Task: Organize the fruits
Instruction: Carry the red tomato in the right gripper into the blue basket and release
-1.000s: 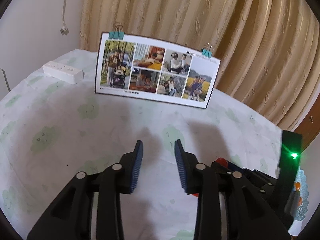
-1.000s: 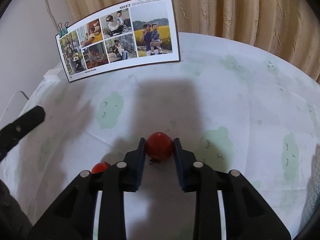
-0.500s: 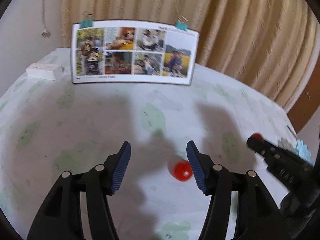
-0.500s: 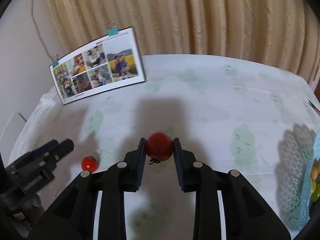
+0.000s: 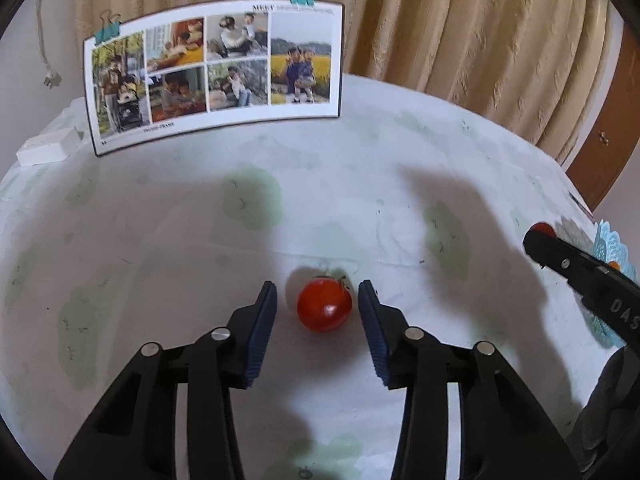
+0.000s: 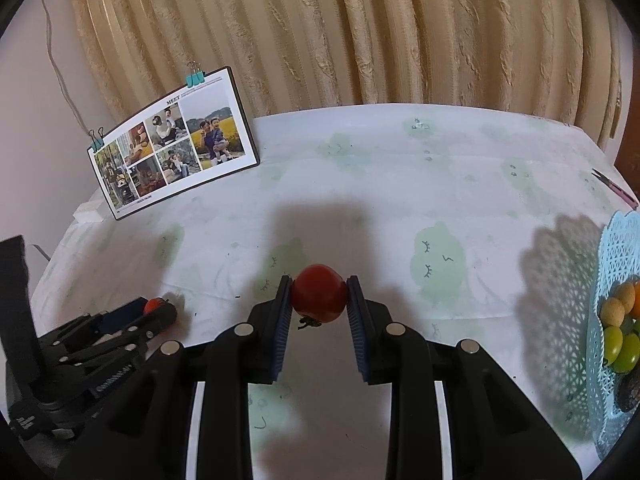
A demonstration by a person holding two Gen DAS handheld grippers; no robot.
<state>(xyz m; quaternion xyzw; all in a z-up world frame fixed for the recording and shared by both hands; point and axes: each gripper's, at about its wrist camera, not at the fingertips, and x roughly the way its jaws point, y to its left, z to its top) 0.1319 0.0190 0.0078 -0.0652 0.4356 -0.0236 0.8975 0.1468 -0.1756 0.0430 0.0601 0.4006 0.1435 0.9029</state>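
Note:
A small red tomato lies on the tablecloth between the fingers of my open left gripper, touching neither pad. It also shows in the right wrist view, with the left gripper around it. My right gripper is shut on a second red tomato and holds it above the table. That tomato peeks out in the left wrist view at the right gripper's tip. A light blue lattice basket at the right edge holds several small yellow, green and orange fruits.
A photo collage board stands at the back of the table with clips on top. A white power strip lies to its left. Beige curtains hang behind. A pink pen lies near the right table edge.
My left gripper has turned right and closed in until the loose tomato lies between its open fingers. My right gripper has carried its tomato to the right, toward the blue basket.

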